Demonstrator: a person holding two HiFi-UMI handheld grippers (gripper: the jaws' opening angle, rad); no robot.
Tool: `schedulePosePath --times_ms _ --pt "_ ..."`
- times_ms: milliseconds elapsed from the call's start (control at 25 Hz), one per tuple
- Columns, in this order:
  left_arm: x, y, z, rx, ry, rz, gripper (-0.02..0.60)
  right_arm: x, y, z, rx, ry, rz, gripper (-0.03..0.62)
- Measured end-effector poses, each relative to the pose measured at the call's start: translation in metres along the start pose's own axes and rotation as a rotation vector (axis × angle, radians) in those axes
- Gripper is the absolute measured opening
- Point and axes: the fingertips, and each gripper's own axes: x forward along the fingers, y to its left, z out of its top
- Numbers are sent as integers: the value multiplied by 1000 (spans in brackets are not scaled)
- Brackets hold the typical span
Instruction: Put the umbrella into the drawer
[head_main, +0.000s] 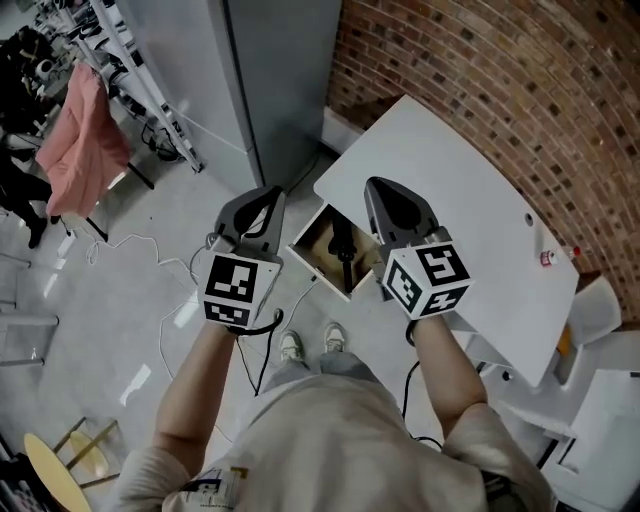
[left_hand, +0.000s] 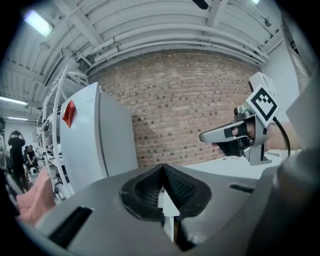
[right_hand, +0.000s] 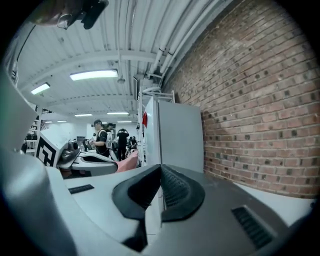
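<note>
Umbrella: a dark folded shape, seemingly the umbrella (head_main: 345, 245), lies inside the open drawer (head_main: 312, 262).
Left gripper (head_main: 268, 196): above the drawer's left edge, jaws pressed together, holding nothing.
Right gripper (head_main: 385, 190): above the drawer's right edge, jaws clenched, empty.
Handling: probably light, stiff along its shaft, with soft, slick fabric; best gripped mid-body or at the handle.

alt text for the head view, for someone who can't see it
Seen from above, a person holds the left gripper and right gripper, both shut and empty, above an open drawer under a white table; a dark object, probably the umbrella, lies inside.
</note>
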Motion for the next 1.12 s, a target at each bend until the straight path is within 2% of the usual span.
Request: schedulePosePath --times_ms 120,240,400,560,800,960,1120 --pt "-22 -2 29 18 -60 15 7 -21 10 36 -26 -76 7 8" --pt "-43 -6 51 4 -107 -1 8 -41 20 66 -67 -137 19 8" --pt "-68 -13 75 -14 -166 -22 8 -69 23 89 -86 -179 20 8" --pt "-95 -14 88 -79 -203 -38 7 -94 25 98 -76 -200 11 8" --pt "-114 -13 93 -78 -217 -2 8 -115 36 108 -88 -226 18 8" --pt "-117 -21 93 -123 -205 -12 7 -126 45 106 -97 -225 26 8" --pt "-119 -34 96 -67 -226 -3 7 -135 55 91 -98 -189 38 8"
